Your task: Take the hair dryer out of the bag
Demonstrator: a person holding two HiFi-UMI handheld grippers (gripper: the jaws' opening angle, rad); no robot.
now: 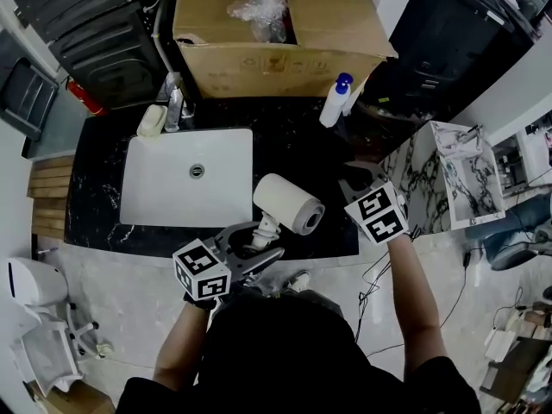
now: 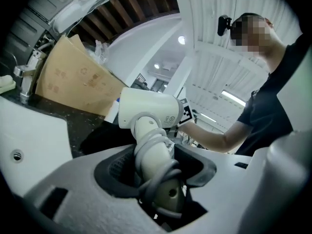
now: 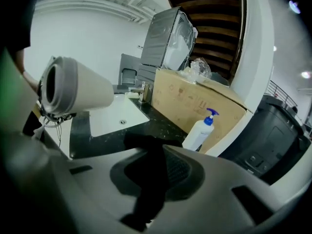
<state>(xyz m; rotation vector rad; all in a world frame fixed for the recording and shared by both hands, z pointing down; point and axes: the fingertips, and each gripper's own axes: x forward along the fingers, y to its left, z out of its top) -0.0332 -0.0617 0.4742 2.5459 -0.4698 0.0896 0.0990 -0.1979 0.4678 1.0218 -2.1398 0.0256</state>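
The white hair dryer (image 1: 289, 203) hangs in the air over the front edge of the black counter (image 1: 293, 145), nozzle toward the right. My left gripper (image 1: 259, 250) is shut on its handle, where the grey cord is wound; the left gripper view shows the handle (image 2: 153, 155) clamped between the jaws and the left gripper (image 2: 156, 182) around it. My right gripper (image 1: 362, 184) is off to the dryer's right. A strip of the black bag (image 3: 146, 150) is pinched in the right gripper (image 3: 151, 177), and the dryer's barrel (image 3: 73, 87) shows at the left, clear of the bag.
A white sink (image 1: 155, 205) is set into the counter at left, with a faucet (image 1: 175, 102) and a soap bar (image 1: 151, 121) behind it. A cardboard box (image 1: 276, 50) stands at the back. A white pump bottle (image 1: 335, 102) stands beside a black bin (image 1: 457, 41).
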